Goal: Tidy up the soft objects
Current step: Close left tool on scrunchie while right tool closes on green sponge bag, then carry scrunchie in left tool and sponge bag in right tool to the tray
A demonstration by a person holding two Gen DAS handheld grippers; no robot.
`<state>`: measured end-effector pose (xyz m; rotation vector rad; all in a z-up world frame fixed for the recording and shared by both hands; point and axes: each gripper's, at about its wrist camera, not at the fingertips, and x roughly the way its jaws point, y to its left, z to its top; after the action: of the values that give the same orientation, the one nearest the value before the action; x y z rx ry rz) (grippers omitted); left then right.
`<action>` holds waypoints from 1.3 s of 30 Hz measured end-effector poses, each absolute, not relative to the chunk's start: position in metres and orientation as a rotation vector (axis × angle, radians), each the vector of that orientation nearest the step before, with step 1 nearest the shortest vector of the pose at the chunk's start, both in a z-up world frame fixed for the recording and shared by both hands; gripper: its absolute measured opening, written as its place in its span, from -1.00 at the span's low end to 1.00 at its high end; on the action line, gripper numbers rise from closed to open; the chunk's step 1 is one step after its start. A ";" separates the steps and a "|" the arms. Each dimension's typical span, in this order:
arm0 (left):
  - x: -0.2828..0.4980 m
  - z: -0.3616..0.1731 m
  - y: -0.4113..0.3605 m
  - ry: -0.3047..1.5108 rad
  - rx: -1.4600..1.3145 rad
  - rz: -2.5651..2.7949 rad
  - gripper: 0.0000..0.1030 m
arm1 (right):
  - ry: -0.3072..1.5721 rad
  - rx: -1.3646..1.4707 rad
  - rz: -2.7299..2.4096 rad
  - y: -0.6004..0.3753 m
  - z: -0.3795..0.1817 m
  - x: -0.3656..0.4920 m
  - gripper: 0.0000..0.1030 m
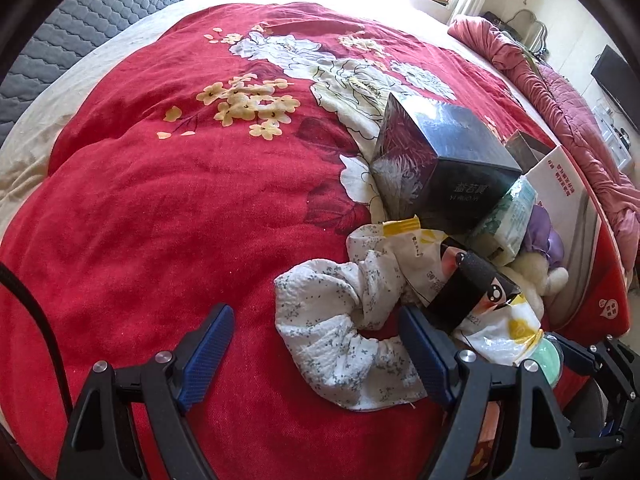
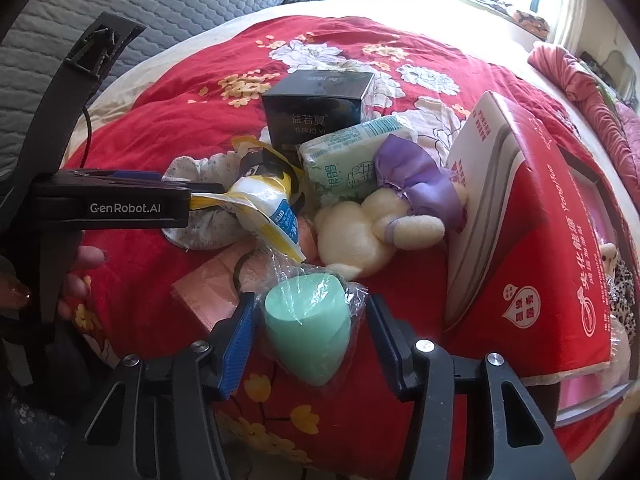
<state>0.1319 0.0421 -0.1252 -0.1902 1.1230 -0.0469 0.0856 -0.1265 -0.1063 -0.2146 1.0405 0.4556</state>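
A mint-green egg-shaped sponge (image 2: 304, 328) in clear wrap lies on the red flowered quilt (image 2: 160, 128), between the fingers of my right gripper (image 2: 310, 332). The jaws stand a little apart from it and only the wrap brushes the pads. My left gripper (image 1: 316, 316) is open low over a white floral scrunchie (image 1: 340, 340), which lies against the right finger (image 1: 424, 356). A cream plush toy (image 2: 360, 232) with a purple bow and a green tissue pack (image 2: 344, 164) lie behind the sponge.
A dark box (image 2: 316, 116), a yellow-white snack bag (image 2: 264, 200) and a flat pink pack (image 2: 212, 288) crowd the pile. An open red carton (image 2: 540, 240) stands at the right. A person's hand (image 2: 80, 264) holds the left gripper (image 2: 200, 190). A grey padded headboard (image 1: 80, 40) lies beyond.
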 end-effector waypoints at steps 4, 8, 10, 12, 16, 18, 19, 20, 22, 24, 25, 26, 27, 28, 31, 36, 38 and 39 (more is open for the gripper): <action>0.135 -0.123 0.039 1.106 -0.189 -0.066 0.45 | 1.019 -0.217 0.446 -0.129 -0.101 0.084 0.03; 0.138 -0.124 0.033 1.105 -0.145 -0.065 -0.04 | 1.003 -0.209 0.433 -0.132 -0.096 0.083 0.02; 0.138 -0.123 0.033 1.101 -0.157 -0.082 -0.25 | 0.997 -0.211 0.432 -0.132 -0.094 0.081 0.02; 0.137 -0.121 0.034 1.089 -0.164 -0.085 -0.47 | 0.992 -0.217 0.429 -0.132 -0.092 0.080 0.02; 0.136 -0.118 0.040 1.078 -0.202 -0.108 -0.68 | 0.985 -0.221 0.418 -0.133 -0.089 0.078 0.01; 0.133 -0.115 0.042 1.068 -0.208 -0.111 -0.70 | 0.980 -0.220 0.416 -0.134 -0.087 0.077 0.01; 0.131 -0.113 0.044 1.059 -0.211 -0.105 -0.71 | 0.977 -0.219 0.414 -0.134 -0.086 0.077 0.01; 0.129 -0.110 0.046 1.050 -0.216 -0.103 -0.71 | 0.972 -0.218 0.413 -0.135 -0.084 0.077 0.01; 0.126 -0.107 0.050 1.036 -0.227 -0.100 -0.73 | 0.957 -0.222 0.410 -0.136 -0.081 0.075 0.00; 0.124 -0.105 0.054 1.032 -0.237 -0.099 -0.74 | 0.948 -0.223 0.401 -0.138 -0.079 0.074 0.00; 0.122 -0.104 0.056 1.031 -0.242 -0.100 -0.75 | 0.947 -0.217 0.399 -0.139 -0.078 0.075 0.00; 0.121 -0.103 0.059 1.028 -0.247 -0.095 -0.75 | 0.944 -0.211 0.399 -0.140 -0.076 0.075 0.00; 0.118 -0.102 0.060 1.025 -0.250 -0.087 -0.75 | 0.939 -0.207 0.397 -0.141 -0.074 0.075 0.00; 0.116 -0.100 0.062 1.022 -0.250 -0.082 -0.75 | 0.933 -0.206 0.396 -0.142 -0.072 0.075 0.00; 0.109 -0.095 0.066 1.009 -0.252 -0.068 -0.75 | 0.918 -0.196 0.397 -0.144 -0.068 0.075 0.00; 0.098 -0.082 0.070 0.976 -0.249 -0.040 -0.75 | 0.900 -0.184 0.398 -0.147 -0.061 0.074 0.00; 0.094 -0.077 0.070 0.970 -0.249 -0.031 -0.75 | 0.892 -0.177 0.402 -0.147 -0.059 0.074 0.00; 0.093 -0.074 0.069 0.966 -0.252 -0.028 -0.75 | 0.885 -0.169 0.407 -0.148 -0.057 0.074 0.00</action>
<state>0.0927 0.0691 -0.0744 -0.2525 0.9657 -0.0281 0.0738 -0.1476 -0.0569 -0.1689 0.8849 0.4066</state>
